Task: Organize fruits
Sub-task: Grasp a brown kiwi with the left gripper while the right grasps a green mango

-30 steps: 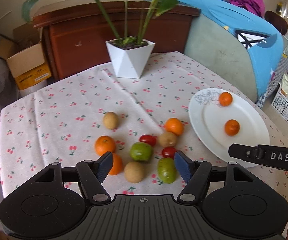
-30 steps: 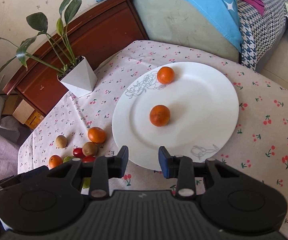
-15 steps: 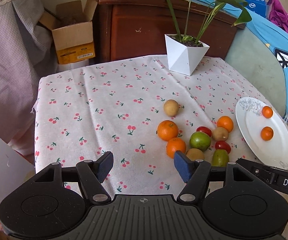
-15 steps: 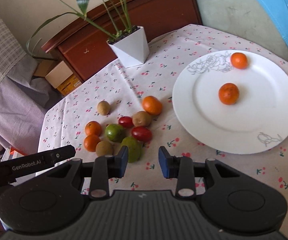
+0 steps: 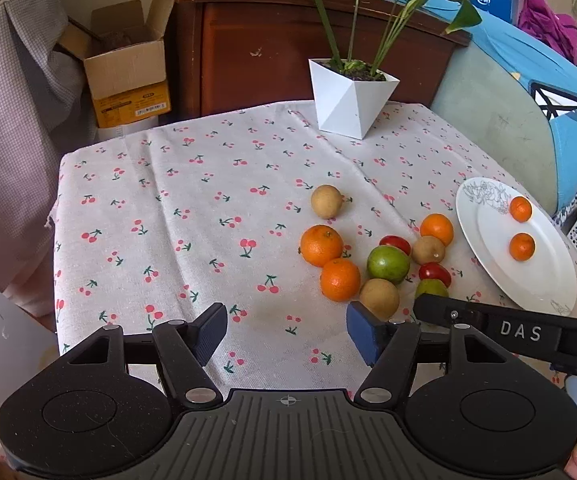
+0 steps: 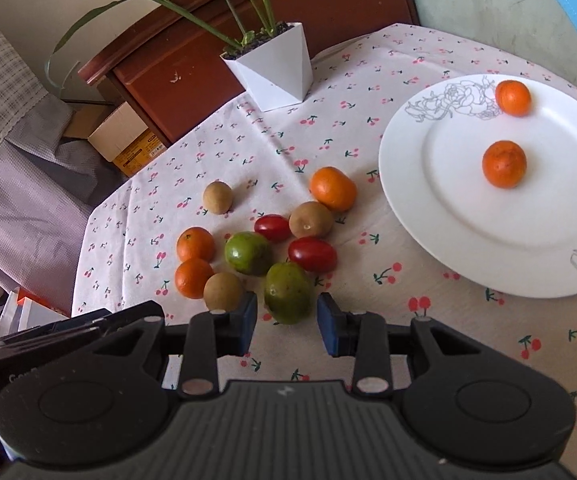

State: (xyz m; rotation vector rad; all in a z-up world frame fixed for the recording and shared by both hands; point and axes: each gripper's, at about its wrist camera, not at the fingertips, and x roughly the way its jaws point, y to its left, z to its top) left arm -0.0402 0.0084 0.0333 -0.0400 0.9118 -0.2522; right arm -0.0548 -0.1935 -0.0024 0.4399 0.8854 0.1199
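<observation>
- My left gripper (image 5: 286, 336) hangs with its jaws spread wide over bare cherry-print tablecloth (image 5: 192, 216), holding nothing; the fruit cluster lies off to its right, with the nearest brown fruit (image 5: 379, 298) just beside my right-hand fingertip (image 5: 362, 330).
- The two oranges (image 6: 194, 262) sit touching each other at the left edge of the cluster, and a lone brown fruit (image 6: 217, 197) lies apart, farther back.
- In the middle of the cluster are a round green fruit (image 6: 247, 253), two red tomatoes (image 6: 312, 254) and another brown fruit (image 6: 311, 219), all packed close (some touching, I think).
- My right gripper (image 6: 286, 322) is open too, empty, its jaws to either side of the near end of the oblong green fruit (image 6: 287, 292), which is not yet between the pads.
- If I close from here, I judge the pads may catch only the fruit's tip and squirt it forward into the tomatoes, scattering the pile.
- The left pad (image 6: 248, 320) is also near a brown fruit (image 6: 223, 290), so pushing in could nudge that one away.
- A third orange (image 6: 333, 188) lies between the cluster and the plate.
- The white plate (image 6: 448, 216) at the right already holds two oranges (image 6: 503, 163); a fruit dropped from height could roll off its shallow rim.
</observation>
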